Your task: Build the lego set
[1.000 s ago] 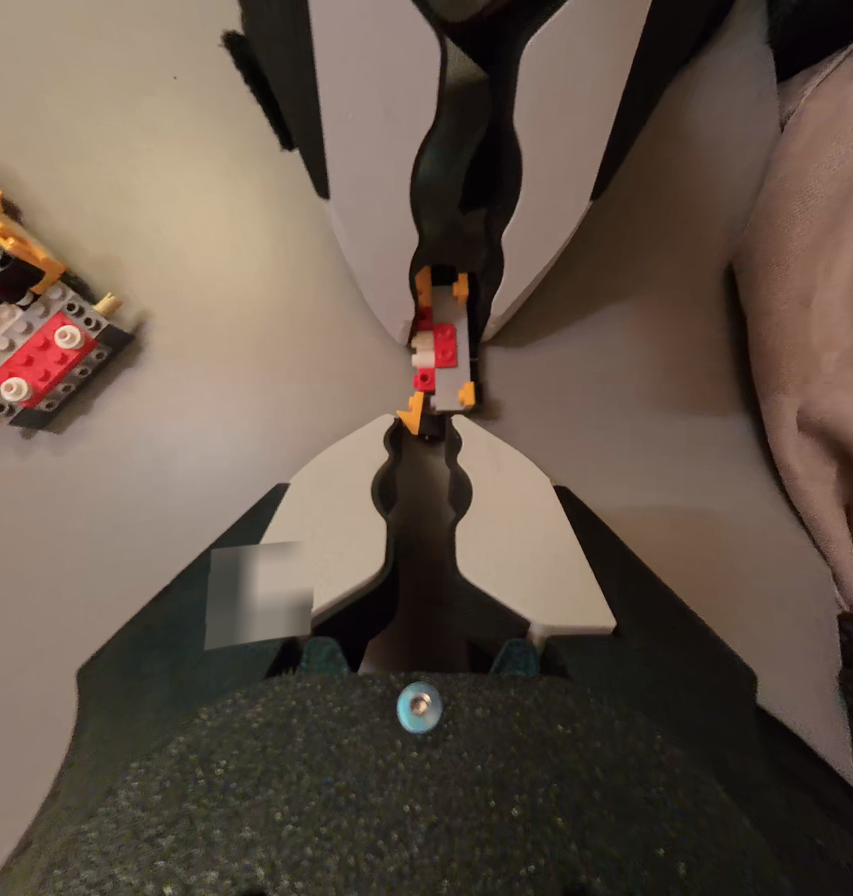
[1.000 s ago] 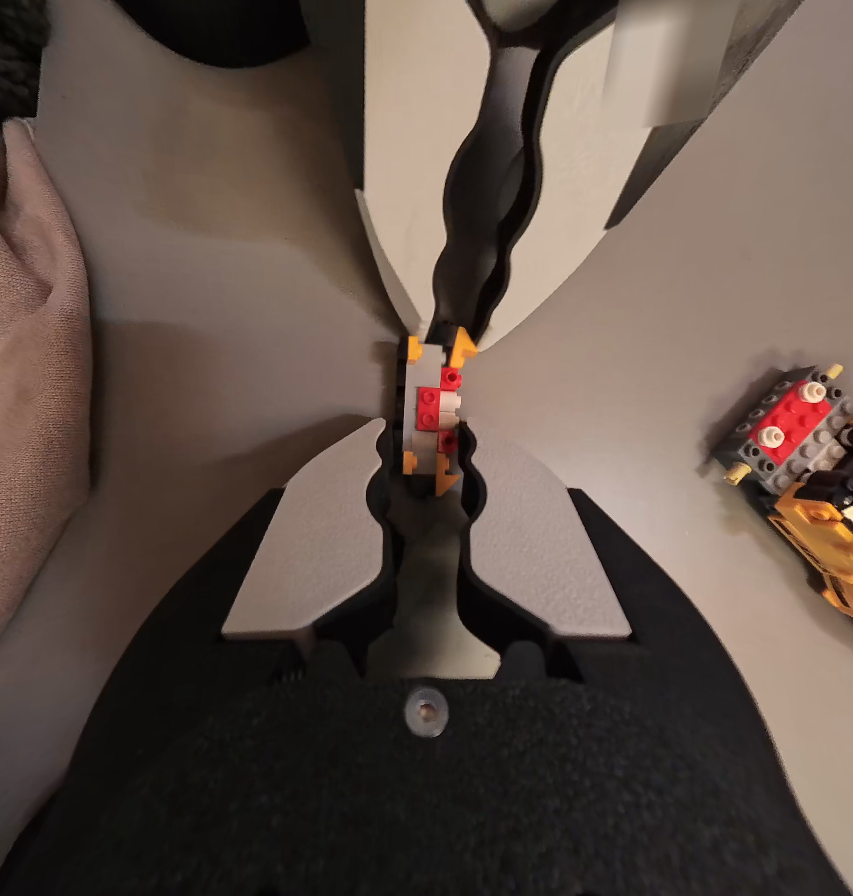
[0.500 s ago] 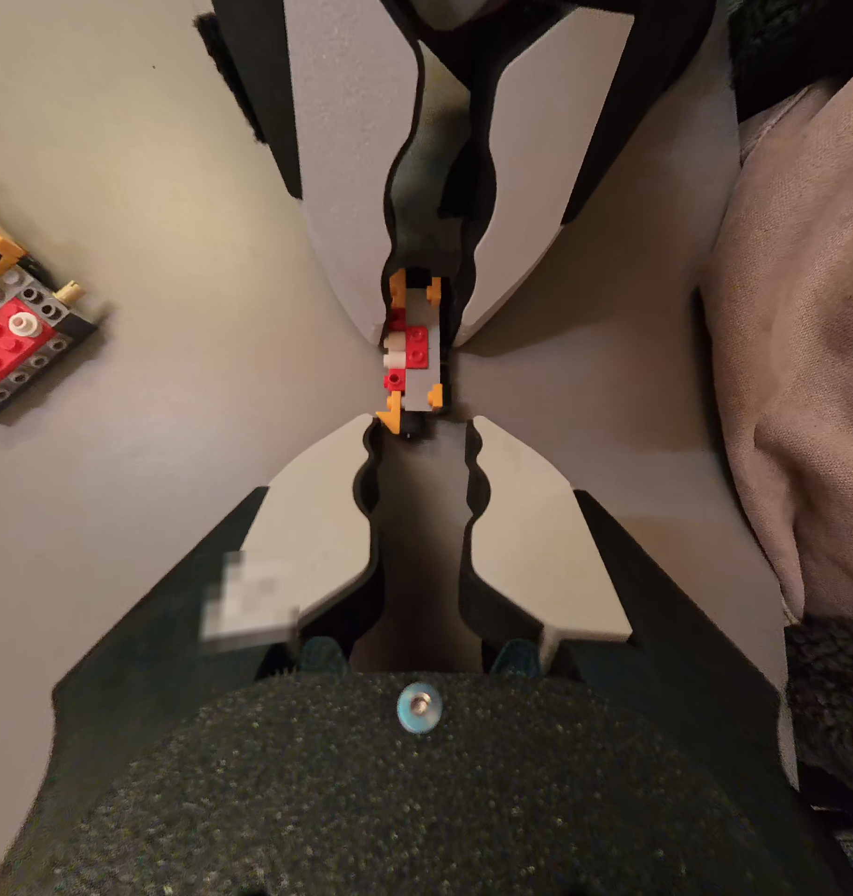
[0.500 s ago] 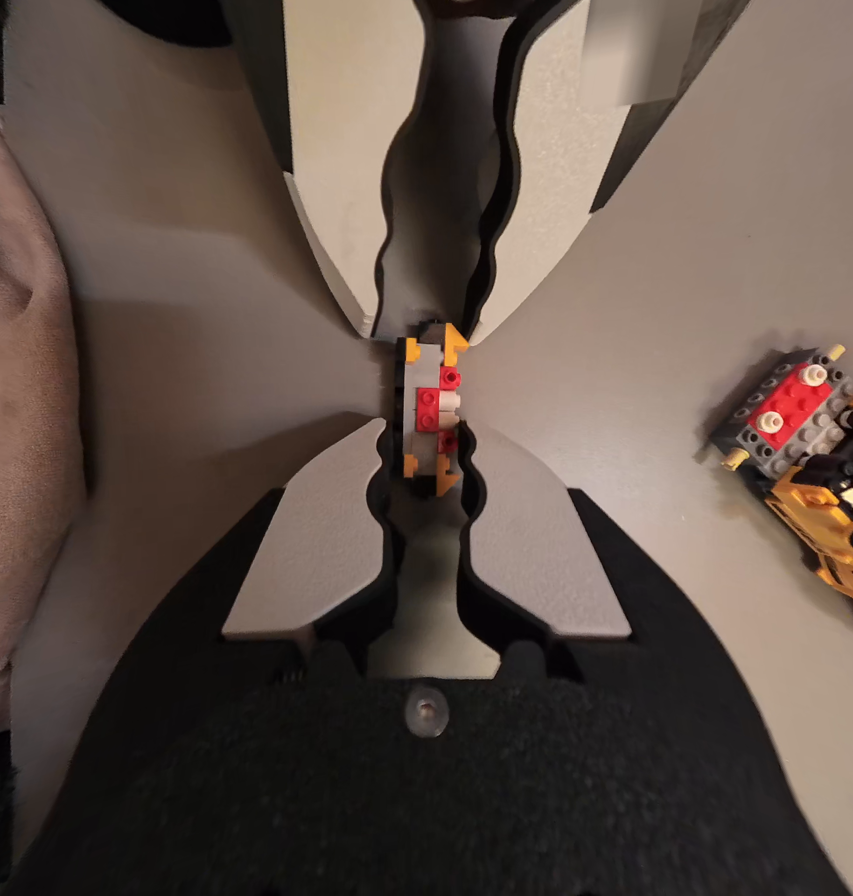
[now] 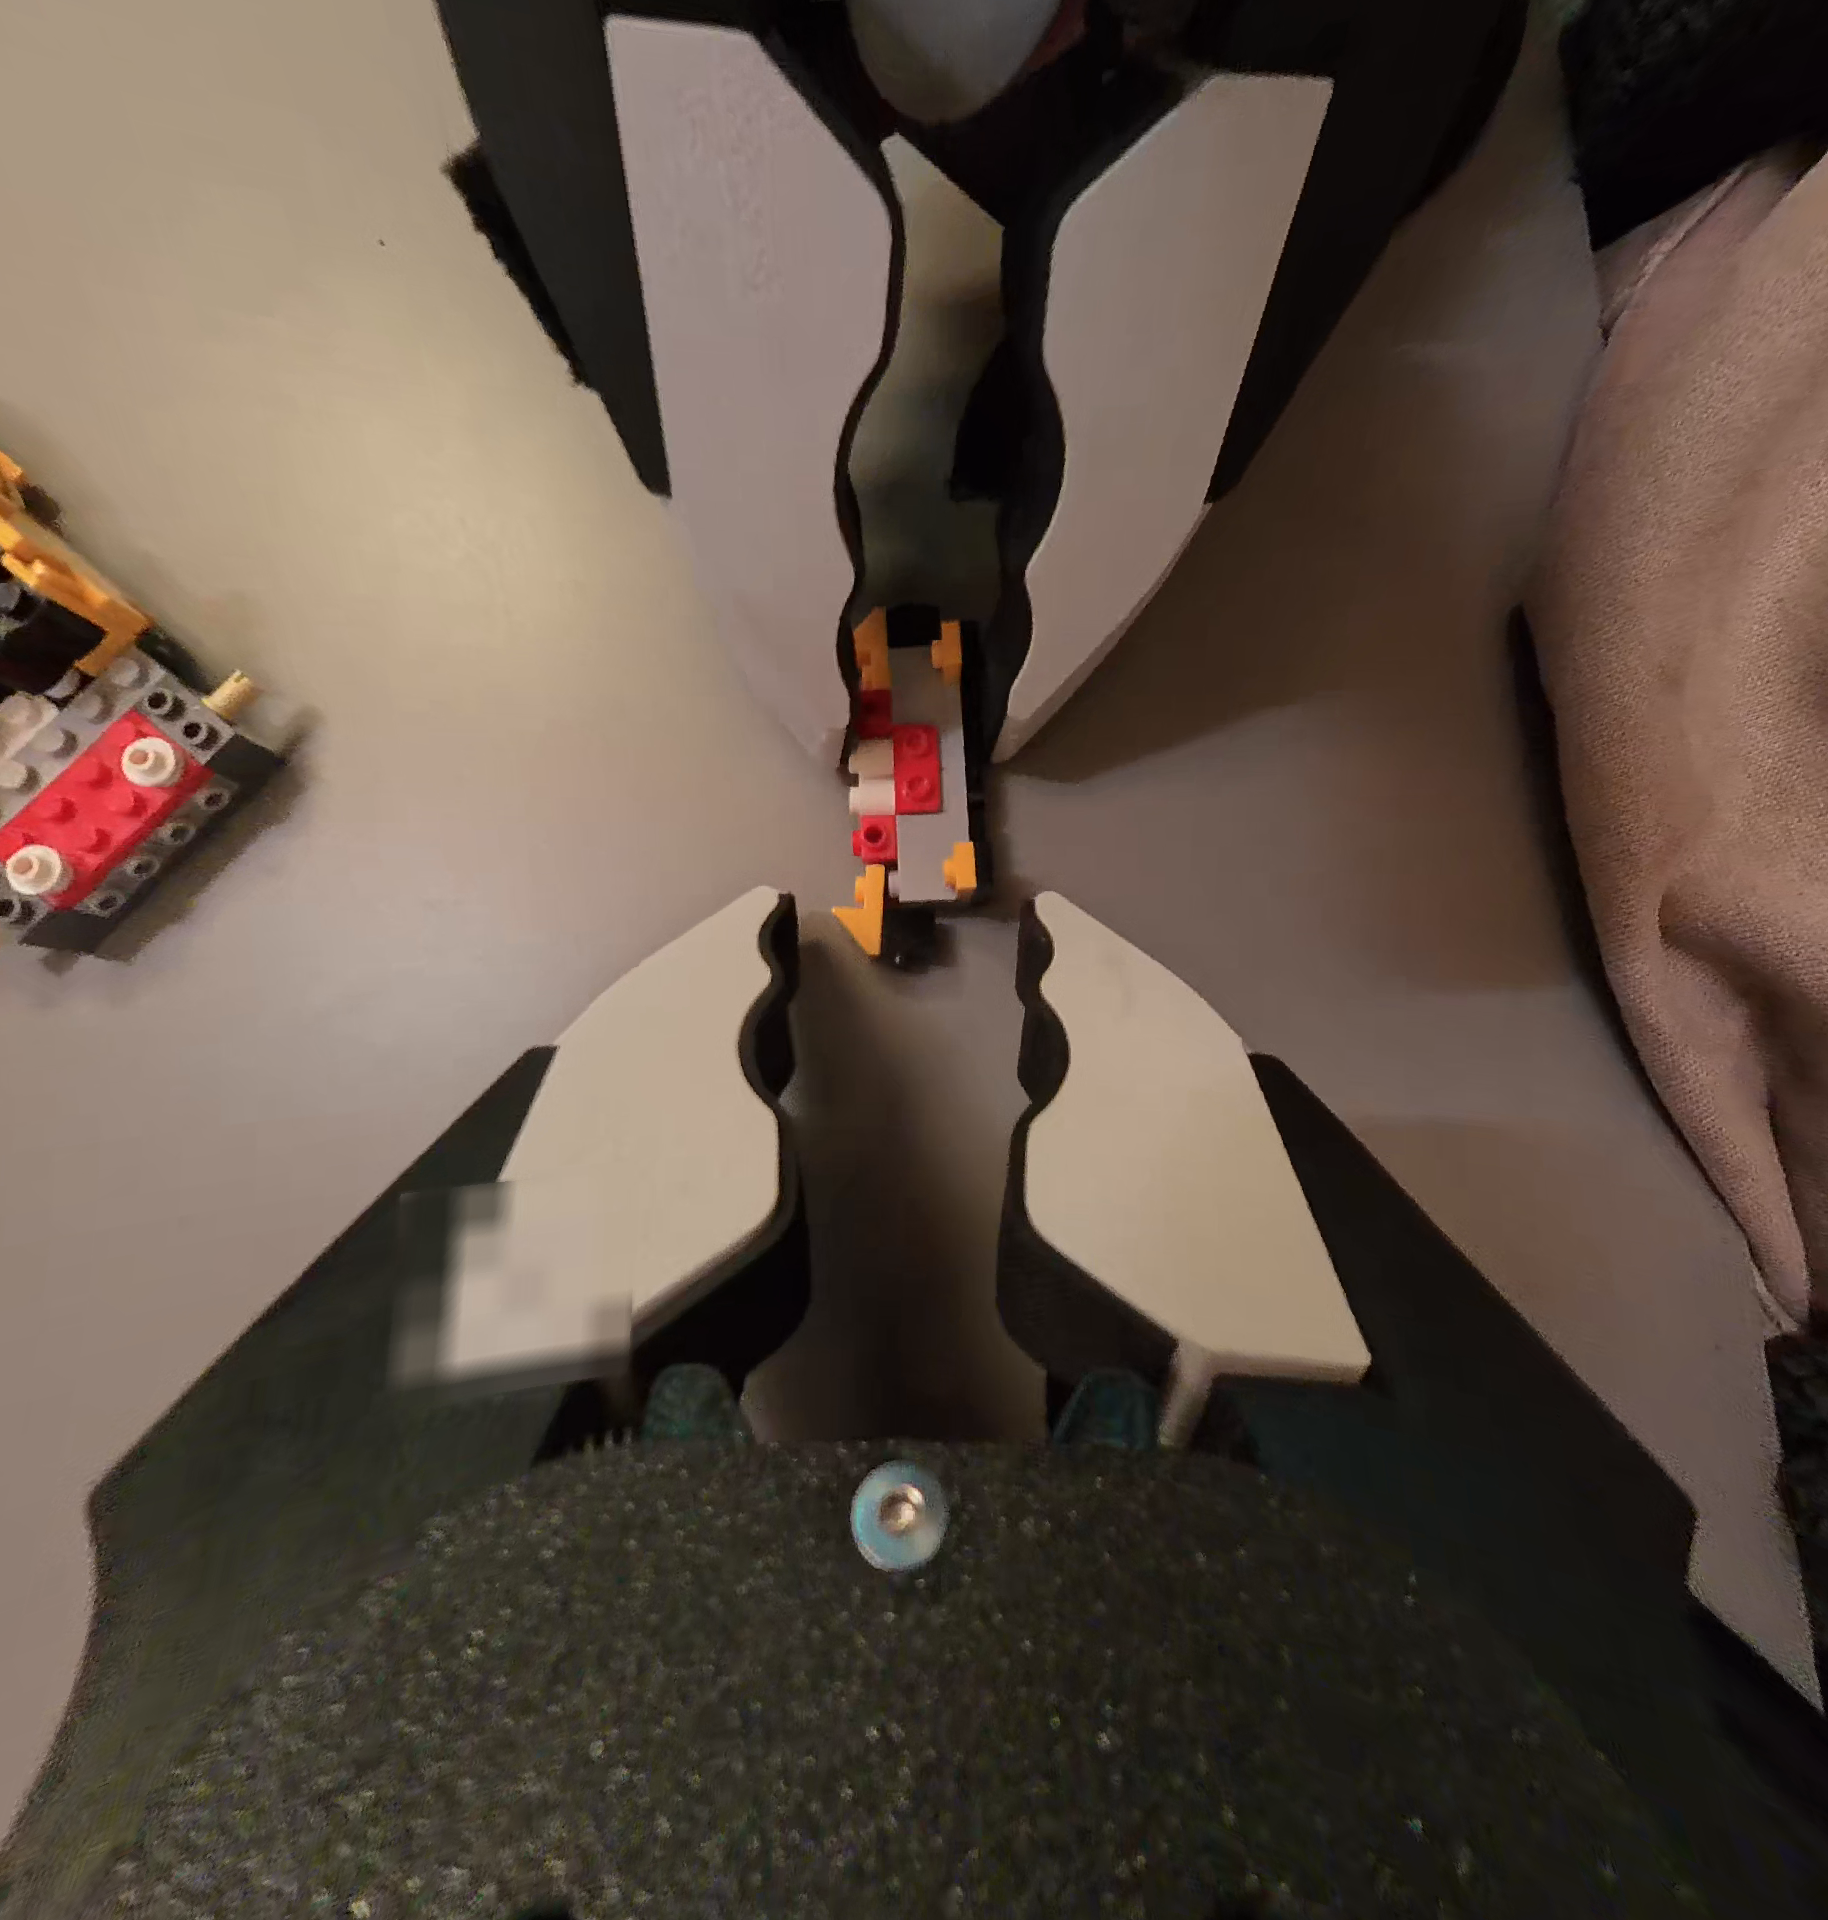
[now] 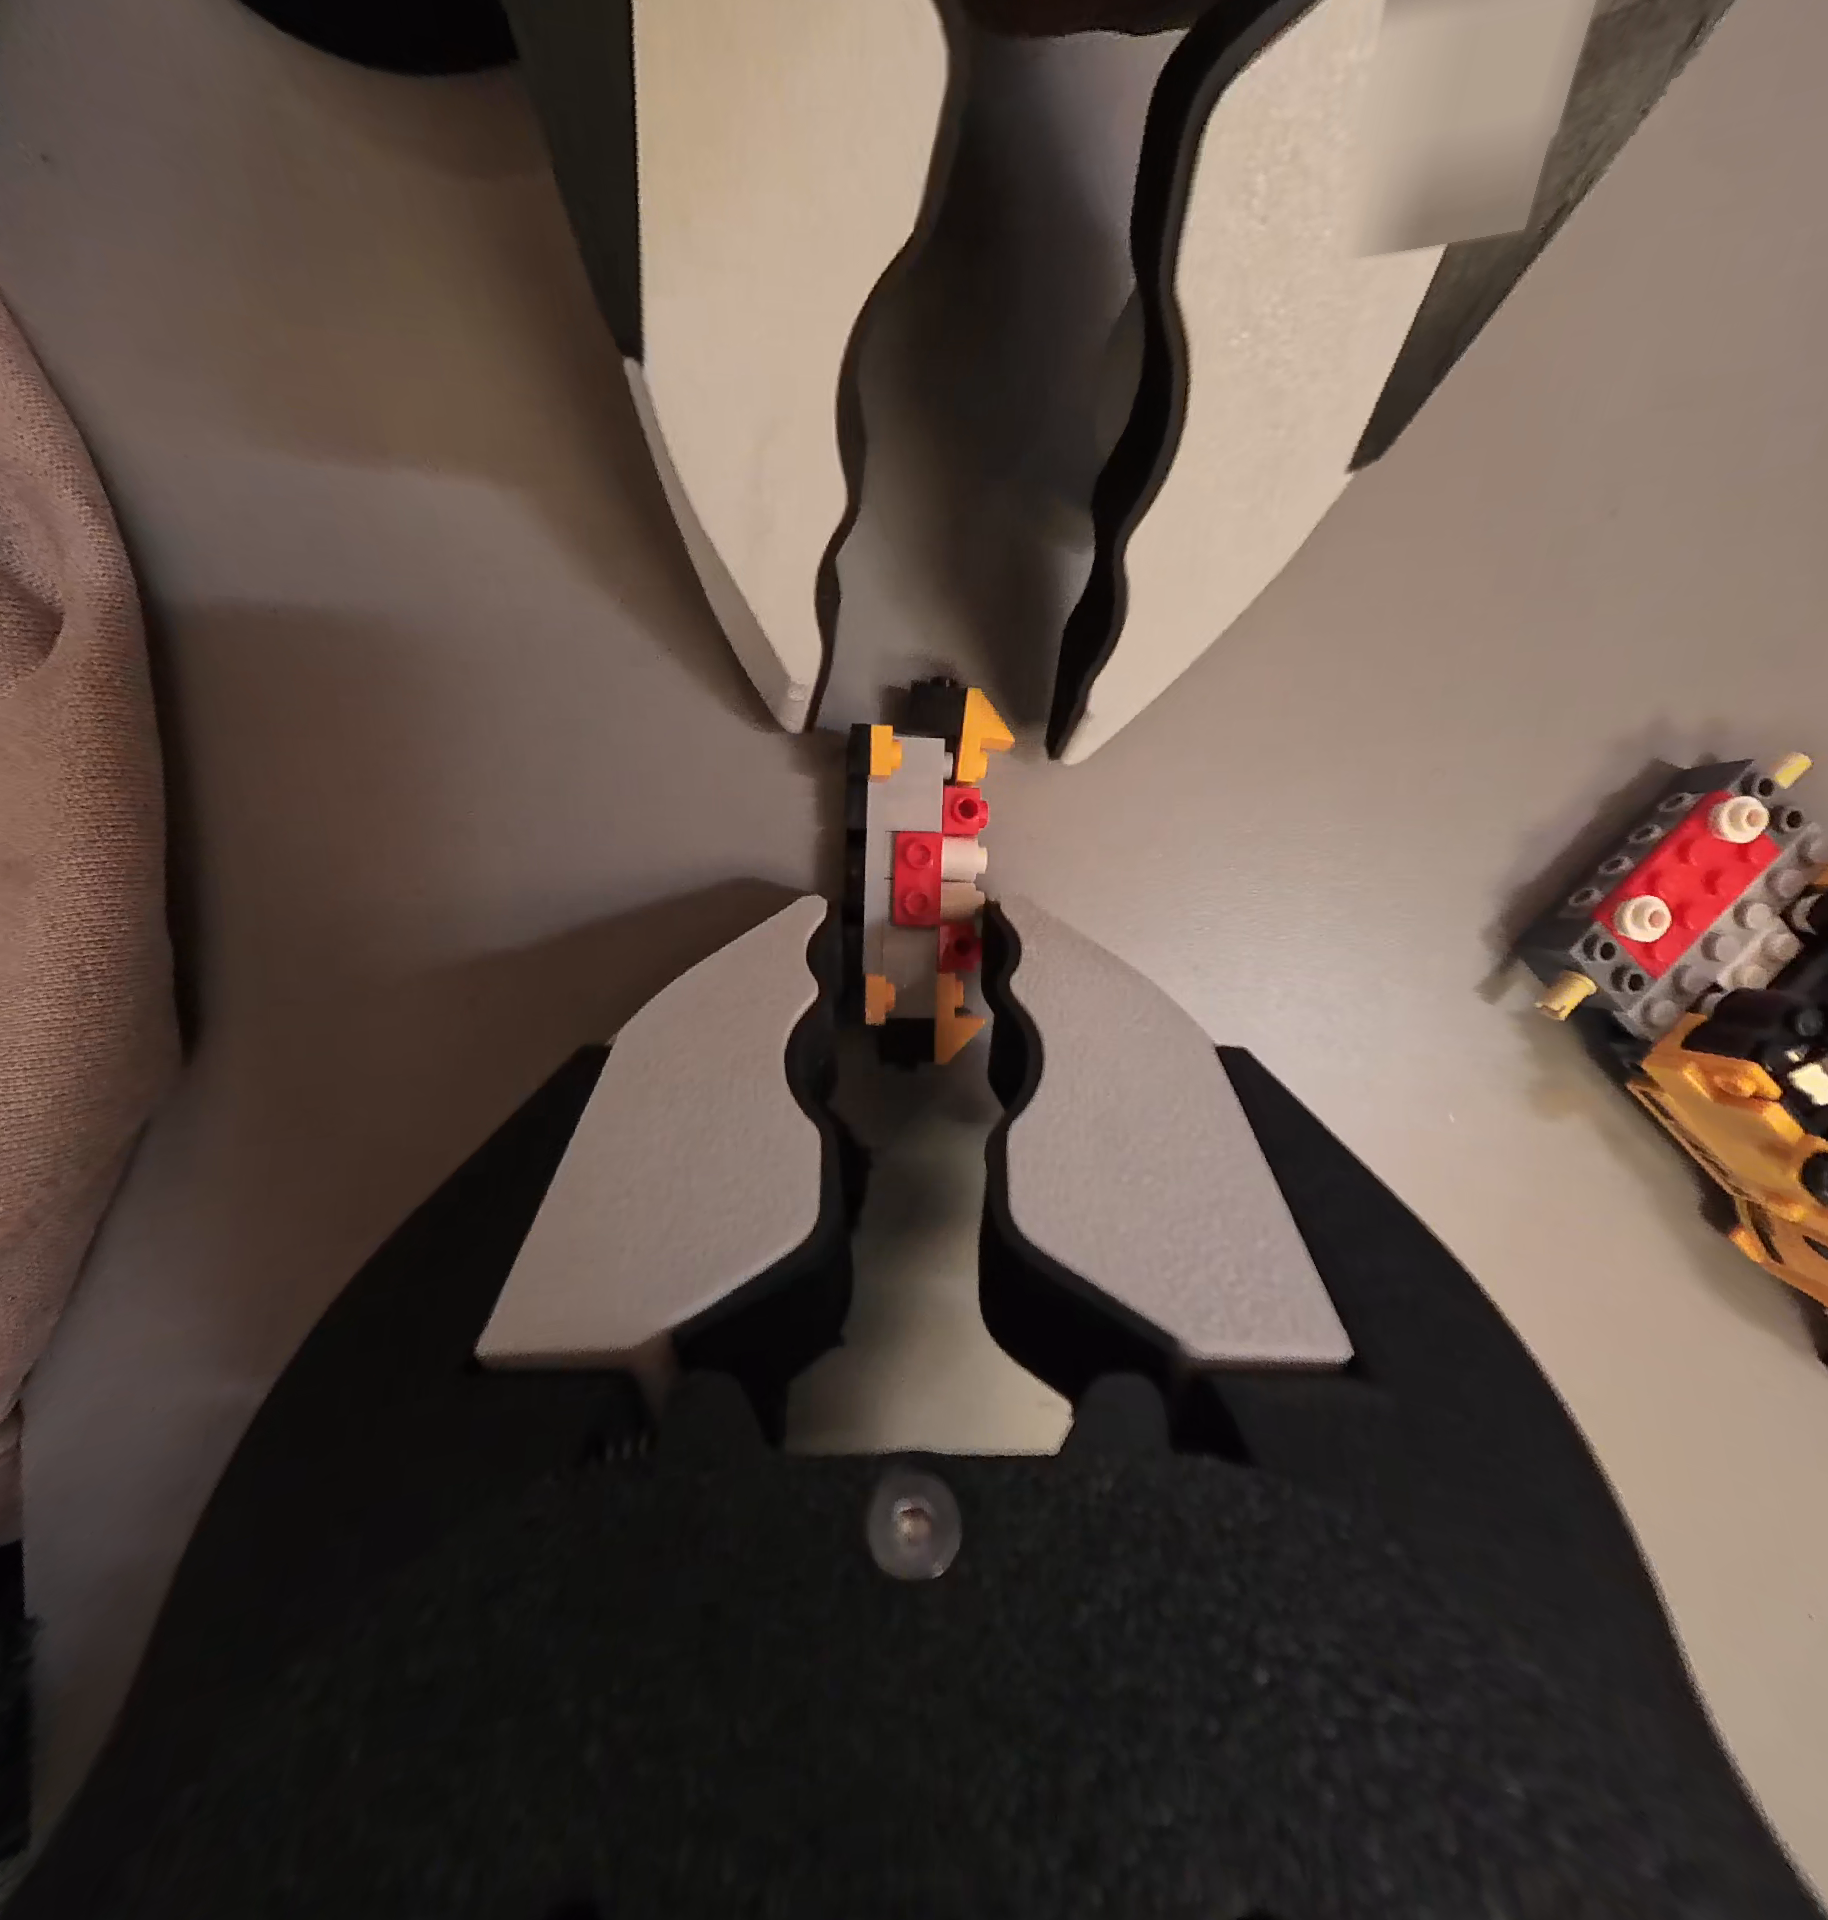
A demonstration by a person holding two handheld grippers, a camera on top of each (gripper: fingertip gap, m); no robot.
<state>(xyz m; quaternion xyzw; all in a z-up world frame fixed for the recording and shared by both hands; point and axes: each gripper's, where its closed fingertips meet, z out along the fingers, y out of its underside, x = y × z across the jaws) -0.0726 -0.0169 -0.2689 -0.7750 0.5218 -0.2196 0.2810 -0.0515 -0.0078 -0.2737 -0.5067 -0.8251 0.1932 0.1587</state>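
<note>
— Pale grey tabletop (image 5: 390,436) is seen beneath both tools, with a pinkish cloth (image 5: 1720,727) bunched at its edge. How far along can the build be judged?

— Two assemblies are shown. A small sub-assembly (image 6: 920,883) of grey, red, white and orange pieces, backed in black, is held on edge between the two tools. A larger model (image 6: 1720,956), with a red plate on a grey studded base and an orange section behind, lies on the table well off to the right gripper's right. The two have not yet been joined, so that step is judged to remain.

— And the grippers?

— The right gripper (image 6: 905,925) is closed around the near end of the sub-assembly, the piece pinched between its pads. The left gripper (image 5: 905,925) stands parted, its fingertips clear on either side of the piece's other end; nothing is gripped by it. Its own camera shows the sub-assembly just ahead of its tips.

— What cannot be made out?

— The larger model is cut off at the frame edge in both views, so its finished extent is unknown. The sub-assembly's underside is hidden, and its held end is partly covered by the right gripper's pads. No loose bricks are in view, though some may possibly lie outside the frames.
</note>
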